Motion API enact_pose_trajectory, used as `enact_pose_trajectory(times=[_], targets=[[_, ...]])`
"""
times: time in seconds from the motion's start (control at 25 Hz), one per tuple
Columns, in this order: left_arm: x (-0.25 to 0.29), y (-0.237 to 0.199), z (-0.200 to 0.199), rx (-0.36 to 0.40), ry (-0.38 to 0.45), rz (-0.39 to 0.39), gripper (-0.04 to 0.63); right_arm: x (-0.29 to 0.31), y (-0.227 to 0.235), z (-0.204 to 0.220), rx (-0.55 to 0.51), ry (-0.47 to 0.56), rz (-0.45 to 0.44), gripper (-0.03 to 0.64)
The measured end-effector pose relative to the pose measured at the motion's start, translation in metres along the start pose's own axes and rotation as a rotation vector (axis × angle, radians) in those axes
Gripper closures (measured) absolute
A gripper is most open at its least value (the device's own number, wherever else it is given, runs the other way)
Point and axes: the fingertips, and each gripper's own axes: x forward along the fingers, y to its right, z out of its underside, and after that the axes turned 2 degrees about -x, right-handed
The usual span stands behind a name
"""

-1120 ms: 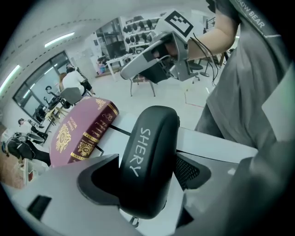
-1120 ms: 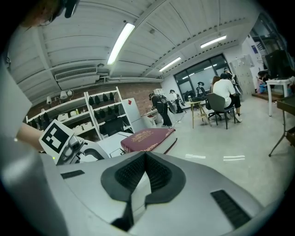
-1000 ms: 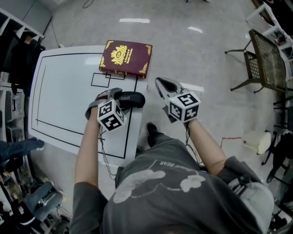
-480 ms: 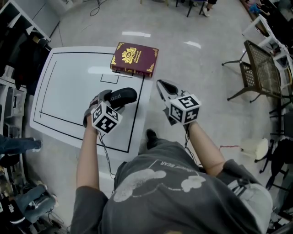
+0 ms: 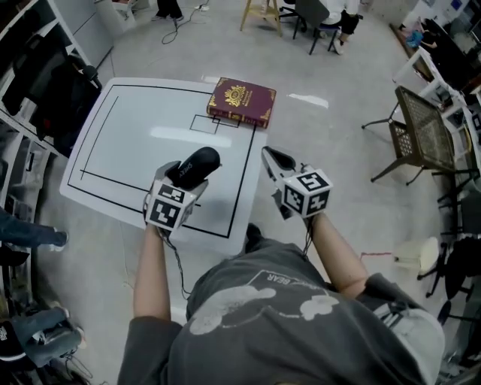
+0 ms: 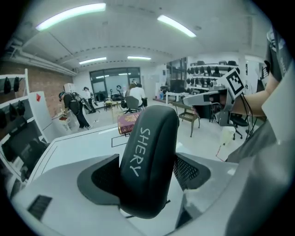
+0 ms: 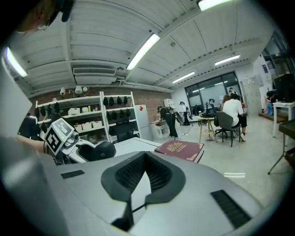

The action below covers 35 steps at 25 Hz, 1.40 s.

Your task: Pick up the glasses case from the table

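The glasses case (image 5: 194, 167) is black and rounded, with white lettering on it (image 6: 150, 161). My left gripper (image 5: 184, 177) is shut on it, one pad on each side, and the case stands clear above the white table (image 5: 128, 143). It fills the gap between the left jaws (image 6: 147, 159) and juts forward past them. My right gripper (image 5: 268, 156) hangs beyond the table's right edge, over the floor; its jaws (image 7: 145, 156) meet at the tips with nothing between them. In the right gripper view the case (image 7: 99, 150) shows at the left, beside the marker cube.
A maroon book with gold ornament (image 5: 242, 102) lies at the table's far right corner. Black lines mark the tabletop. A metal mesh chair (image 5: 421, 128) stands on the floor to the right, dark shelving (image 5: 45, 83) runs along the left, and seated people (image 5: 316, 15) are far ahead.
Both grippers have risen. The left one has rolled, so the case that lay crosswise toward the right now points forward, away from the person, higher above the table.
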Motion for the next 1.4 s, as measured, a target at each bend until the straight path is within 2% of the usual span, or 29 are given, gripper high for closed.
enact_pose_trajectory(times=[0.28, 0.52, 0.6, 0.92, 1.4], targets=[[-0.055, 0.004, 0.050, -0.119, 0.062, 0.023, 0.236, -0.024, -0.061, 0.027, -0.003, -0.024, 0.016, 0.618], [-0.084, 0.017, 0.084, -0.184, 0.094, 0.052, 0.236, -0.050, -0.086, 0.047, 0.028, -0.028, 0.076, 0.618], [-0.091, 0.024, 0.090, -0.200, 0.104, 0.057, 0.236, -0.055, -0.091, 0.048, 0.007, -0.031, 0.081, 0.618], [-0.106, 0.054, 0.090, -0.239, 0.127, 0.022, 0.236, -0.064, -0.103, 0.043, -0.087, -0.046, -0.002, 0.618], [-0.118, 0.129, 0.080, -0.277, 0.133, -0.054, 0.236, -0.120, -0.080, 0.053, -0.090, -0.042, -0.094, 0.618]])
